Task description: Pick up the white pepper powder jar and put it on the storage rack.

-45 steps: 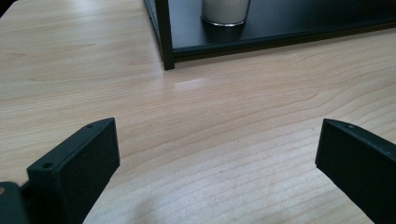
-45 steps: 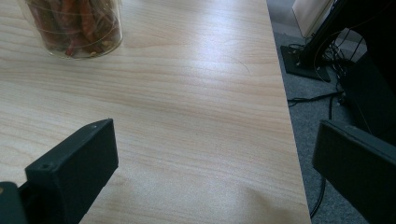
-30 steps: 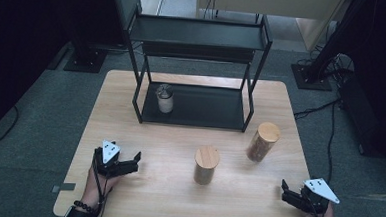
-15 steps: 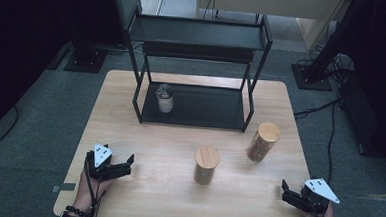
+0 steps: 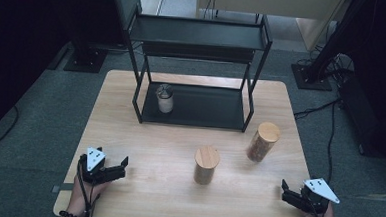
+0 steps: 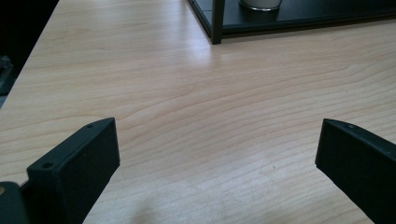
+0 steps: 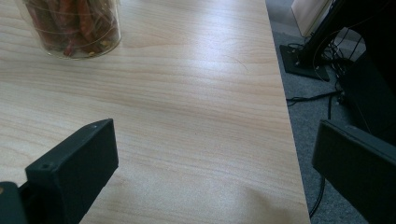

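Since the earlier frames, the left gripper has drawn back toward the near left corner of the table, while the right gripper has stayed at the near right corner and the jars have kept their places.

From the high view, the black rack stands at the far side of the table. A small glass jar sits on the rack's bottom shelf, close to its left front post. In front of the rack, a wooden-lidded jar stands upright on the bare table, and a second lidded jar stands to its right, just off the rack's right front post; the two are apart. The left gripper lies low over the table, well to the left of the rack's front, its jaws spread and holding nothing. The right gripper sits well clear of both jars, at the table's edge; its jaws look spread here too.

In the left gripper view, the two black jaws stand wide apart over bare wood, and the rack's post and the base of the small glass jar show at the far edge.

In the right gripper view, the jaws are wide apart with nothing between them. The base of a clear jar holding reddish pieces stands ahead on the left, and the table's edge runs past the right jaw.
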